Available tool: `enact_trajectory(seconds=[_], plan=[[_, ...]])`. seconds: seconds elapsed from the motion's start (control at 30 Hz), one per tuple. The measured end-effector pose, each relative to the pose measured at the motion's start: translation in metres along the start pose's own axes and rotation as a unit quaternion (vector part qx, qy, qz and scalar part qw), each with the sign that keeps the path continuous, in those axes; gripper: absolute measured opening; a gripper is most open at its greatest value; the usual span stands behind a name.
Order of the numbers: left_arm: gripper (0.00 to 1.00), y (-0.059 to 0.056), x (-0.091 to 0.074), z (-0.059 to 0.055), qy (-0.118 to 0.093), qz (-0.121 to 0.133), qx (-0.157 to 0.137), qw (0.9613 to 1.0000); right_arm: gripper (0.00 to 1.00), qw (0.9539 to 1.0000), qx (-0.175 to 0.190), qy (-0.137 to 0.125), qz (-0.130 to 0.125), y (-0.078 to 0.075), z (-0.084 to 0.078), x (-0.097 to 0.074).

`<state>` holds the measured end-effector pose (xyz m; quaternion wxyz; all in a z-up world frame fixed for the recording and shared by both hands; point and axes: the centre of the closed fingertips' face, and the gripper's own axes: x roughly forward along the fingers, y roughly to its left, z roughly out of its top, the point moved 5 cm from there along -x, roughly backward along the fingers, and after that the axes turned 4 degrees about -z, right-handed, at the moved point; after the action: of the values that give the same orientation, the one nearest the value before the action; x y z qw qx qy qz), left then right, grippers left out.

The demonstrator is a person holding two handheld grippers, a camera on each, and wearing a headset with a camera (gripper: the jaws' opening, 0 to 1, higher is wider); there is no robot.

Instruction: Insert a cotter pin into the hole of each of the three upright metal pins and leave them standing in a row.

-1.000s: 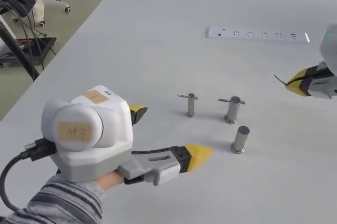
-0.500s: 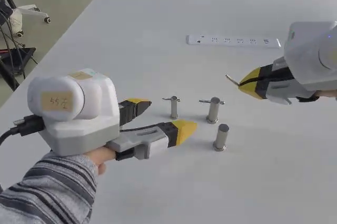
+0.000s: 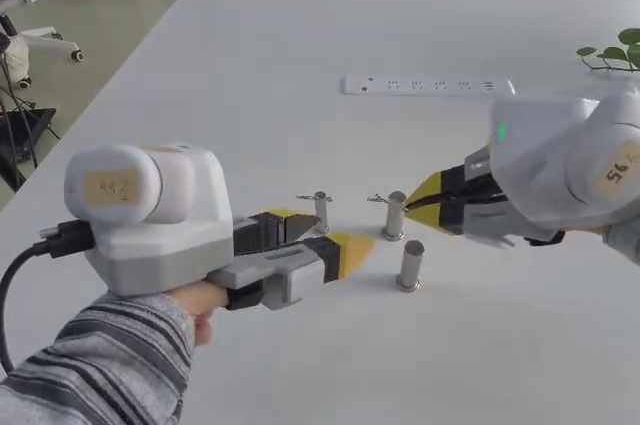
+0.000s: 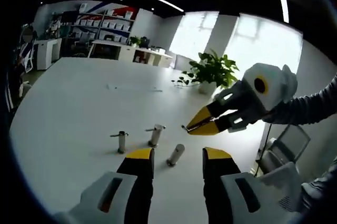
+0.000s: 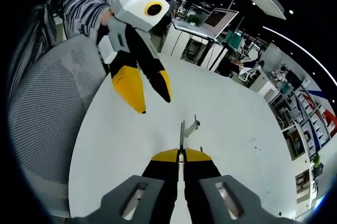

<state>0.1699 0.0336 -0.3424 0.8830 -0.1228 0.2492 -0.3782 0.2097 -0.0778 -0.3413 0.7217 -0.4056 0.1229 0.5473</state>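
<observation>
Right gripper (image 3: 412, 205) rear, plant (image 3: 588, 51) cut off at right edge.

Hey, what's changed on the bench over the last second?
The right tongs, shut on a cotter pin, swung in from the right toward the bare front pin. The open left tongs edged closer too. Nothing was grasped or released. All three pins stayed standing; the left rear pin and right rear pin keep their cotter pins.

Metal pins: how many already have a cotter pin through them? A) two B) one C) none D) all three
A: the rear left pin and rear right pin each have one through the top; the front pin is bare, and the right gripper is shut on a cotter pin.
</observation>
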Motion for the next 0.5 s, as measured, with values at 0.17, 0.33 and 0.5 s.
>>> enact_trajectory(seconds=[0.17,0.33,0.5], plan=[[0.25,-0.003,0.001,0.001,-0.005,-0.013,-0.035,0.9993,0.0,0.9995,-0.029,-0.009,0.004,0.01,0.008,-0.002],[0.19,-0.007,0.003,0.002,-0.006,-0.027,-0.066,0.9974,0.0,0.9981,-0.06,-0.008,0.004,0.016,0.013,-0.003],[0.13,-0.011,0.005,0.0,-0.002,-0.035,-0.078,0.9964,0.0,0.9976,-0.067,-0.015,0.009,0.02,0.019,-0.003]])
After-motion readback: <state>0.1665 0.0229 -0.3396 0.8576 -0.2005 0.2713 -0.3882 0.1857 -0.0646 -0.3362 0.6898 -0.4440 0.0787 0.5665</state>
